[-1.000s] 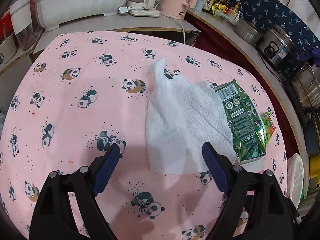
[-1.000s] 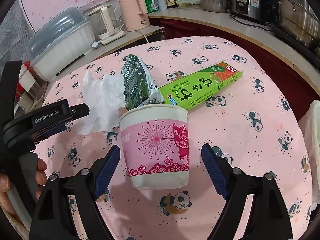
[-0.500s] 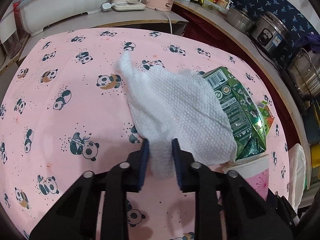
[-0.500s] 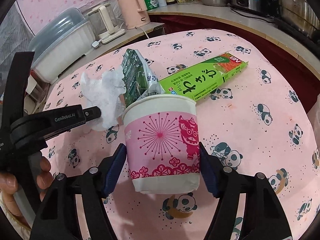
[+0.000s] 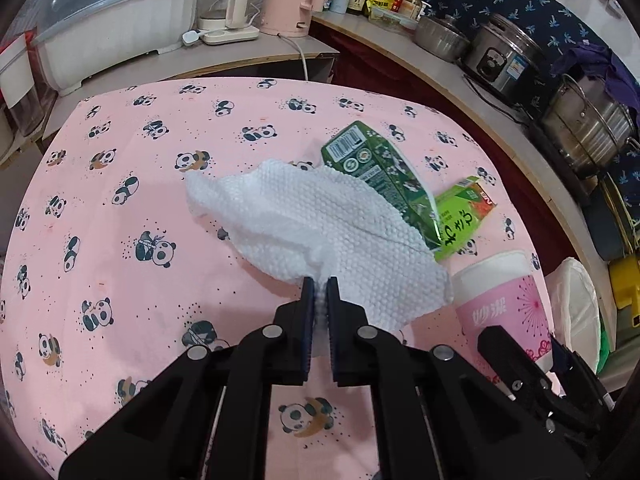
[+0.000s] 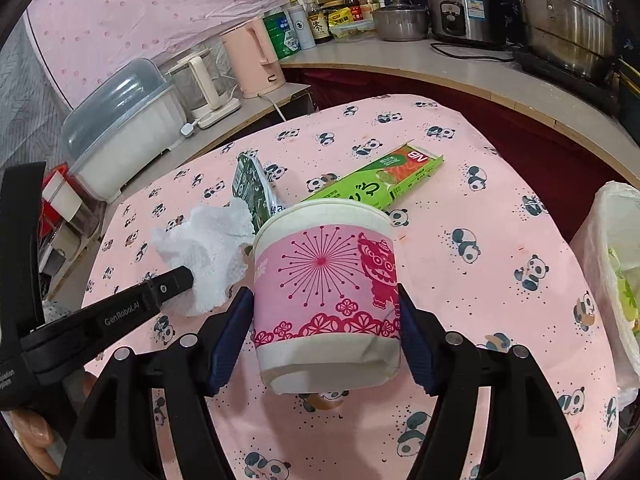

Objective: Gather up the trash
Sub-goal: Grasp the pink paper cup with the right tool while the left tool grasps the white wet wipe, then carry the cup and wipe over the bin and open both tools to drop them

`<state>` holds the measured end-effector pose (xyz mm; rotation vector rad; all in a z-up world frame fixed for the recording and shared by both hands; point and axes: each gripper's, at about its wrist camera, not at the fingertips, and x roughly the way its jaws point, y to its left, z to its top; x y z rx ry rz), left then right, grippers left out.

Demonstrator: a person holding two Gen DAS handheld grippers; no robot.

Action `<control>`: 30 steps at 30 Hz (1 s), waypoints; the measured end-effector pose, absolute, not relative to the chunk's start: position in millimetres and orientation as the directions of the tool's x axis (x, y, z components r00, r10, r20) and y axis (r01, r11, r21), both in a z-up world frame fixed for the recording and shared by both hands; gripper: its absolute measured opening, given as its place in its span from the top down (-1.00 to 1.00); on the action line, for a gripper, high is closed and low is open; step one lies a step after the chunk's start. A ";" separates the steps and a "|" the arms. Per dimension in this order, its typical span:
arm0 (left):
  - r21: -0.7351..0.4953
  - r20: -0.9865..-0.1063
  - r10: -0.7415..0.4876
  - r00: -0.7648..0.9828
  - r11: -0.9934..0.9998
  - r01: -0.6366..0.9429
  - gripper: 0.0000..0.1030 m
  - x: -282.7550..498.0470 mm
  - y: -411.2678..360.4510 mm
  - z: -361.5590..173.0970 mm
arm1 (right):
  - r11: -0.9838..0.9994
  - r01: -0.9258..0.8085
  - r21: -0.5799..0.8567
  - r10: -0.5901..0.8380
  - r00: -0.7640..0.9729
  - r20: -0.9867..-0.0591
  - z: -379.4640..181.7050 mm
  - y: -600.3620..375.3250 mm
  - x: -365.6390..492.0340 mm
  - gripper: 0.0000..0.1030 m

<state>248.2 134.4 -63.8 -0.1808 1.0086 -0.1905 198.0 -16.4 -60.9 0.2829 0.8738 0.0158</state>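
While L gripper [image 5: 319, 294] pinches tissue [image 5: 320, 224] covering carton [image 5: 380, 176], R gripper [image 6: 326, 316] clamps cup [image 6: 326, 300].

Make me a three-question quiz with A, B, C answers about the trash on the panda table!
1. Where is the bin bag?
A. right edge of the table
B. on the counter
C. under the kettle

2. What colour is the band on the paper cup?
A. blue
B. pink
C. yellow

3. What does the left tool hold?
A. nothing
B. the green carton
C. the paper towel

Answers:
1 A, it hangs at the cloth's right side.
2 B, pink with red prints.
3 C, the towel is pinched between its fingers.
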 end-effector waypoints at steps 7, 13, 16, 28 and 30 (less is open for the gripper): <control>-0.239 -0.808 -0.270 0.523 0.963 0.127 0.88 226.4 105.9 -47.5 | 0.955 0.127 0.268 0.114 0.677 -0.727 -46.1 -39.6 177.9 -0.28; -0.223 -0.794 -0.289 0.534 0.957 0.185 0.88 211.1 72.9 -32.3 | 0.947 0.160 0.278 0.088 0.702 -0.707 -34.4 -66.1 160.6 -0.28; -0.220 -0.789 -0.301 0.535 0.952 0.212 0.88 205.4 56.1 -26.0 | 0.943 0.179 0.280 0.072 0.715 -0.696 -29.2 -79.3 152.4 -0.28; -0.198 -0.775 -0.360 0.519 0.919 0.342 0.88 185.3 -30.2 -6.7 | 0.907 0.299 0.297 -0.029 0.748 -0.663 -12.8 -162.6 111.0 -0.28; -0.192 -0.774 -0.372 0.513 0.909 0.370 0.88 180.7 -49.3 -4.9 | 0.899 0.320 0.298 -0.048 0.750 -0.660 -11.9 -176.7 103.8 -0.28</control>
